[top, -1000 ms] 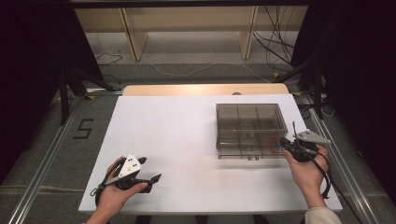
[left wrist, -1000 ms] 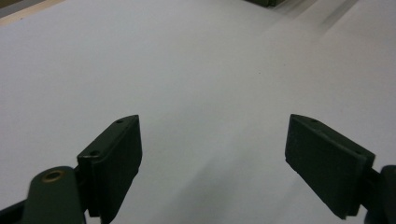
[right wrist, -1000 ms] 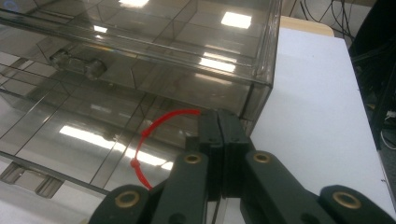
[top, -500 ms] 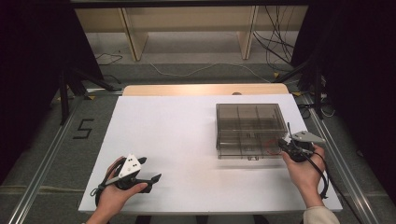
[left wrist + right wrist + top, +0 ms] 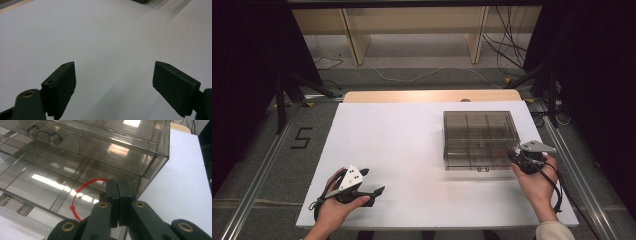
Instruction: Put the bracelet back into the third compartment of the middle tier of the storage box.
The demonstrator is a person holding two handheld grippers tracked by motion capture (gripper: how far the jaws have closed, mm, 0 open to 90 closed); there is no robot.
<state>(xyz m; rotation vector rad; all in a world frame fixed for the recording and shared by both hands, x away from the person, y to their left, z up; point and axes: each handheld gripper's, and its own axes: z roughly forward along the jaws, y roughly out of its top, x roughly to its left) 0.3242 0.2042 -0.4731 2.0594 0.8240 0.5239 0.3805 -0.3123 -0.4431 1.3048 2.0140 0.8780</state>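
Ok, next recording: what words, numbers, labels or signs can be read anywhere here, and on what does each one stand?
"5": a dark numeral marked on the grey floor left of the white table top, at.
The smoky transparent plastic compartment box: no label or print that can be read.
The two black grippers, left and right: no readable marking.

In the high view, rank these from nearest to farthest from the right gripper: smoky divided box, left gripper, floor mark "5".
1. Smoky divided box, touching, just left of the right gripper.
2. Left gripper, near-left table edge.
3. Floor mark "5", off the table's left side.
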